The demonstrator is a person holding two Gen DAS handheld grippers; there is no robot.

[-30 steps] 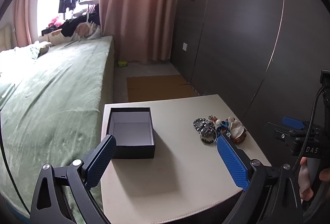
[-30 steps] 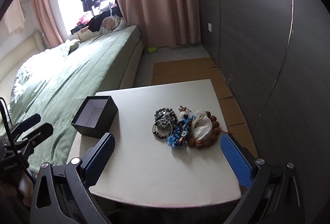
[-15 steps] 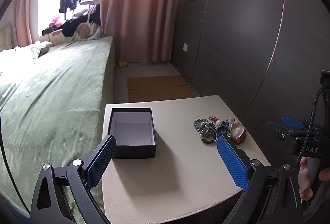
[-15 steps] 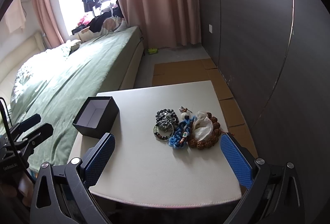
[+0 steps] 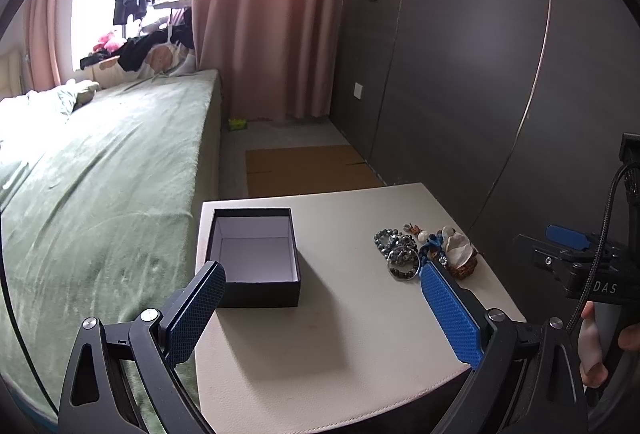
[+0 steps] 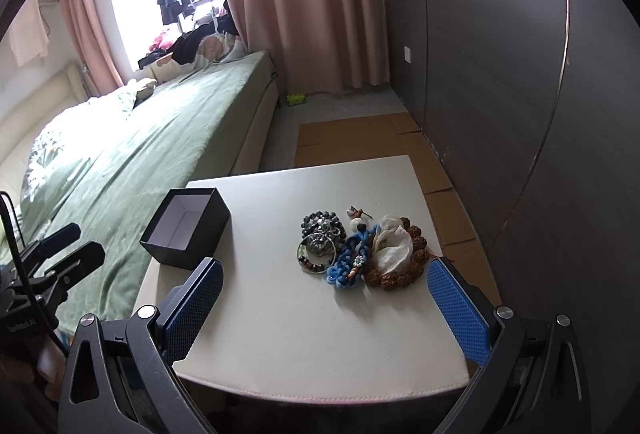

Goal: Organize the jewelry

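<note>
Beaded jewelry heap (image 6: 356, 246), square matte box (image 6: 186, 230), smooth table (image 6: 320, 334)

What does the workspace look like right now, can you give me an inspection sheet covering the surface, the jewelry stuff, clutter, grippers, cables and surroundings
Surface: pale stool top, mostly bare, faint marks.
Job's things: open black box, empty, on the side nearest the bed; jewelry pile on the other side, with dark bead bracelets, a blue braided cord, brown bead bracelet and a whitish piece on top.
Clutter: nothing seen on the top.
Grippers: left gripper open, empty, above the near edge; right gripper open, empty.
Cables: black cable on the right gripper's body.
Surroundings: green bed, pink curtain, dark wall panels, cardboard on the floor.
</note>
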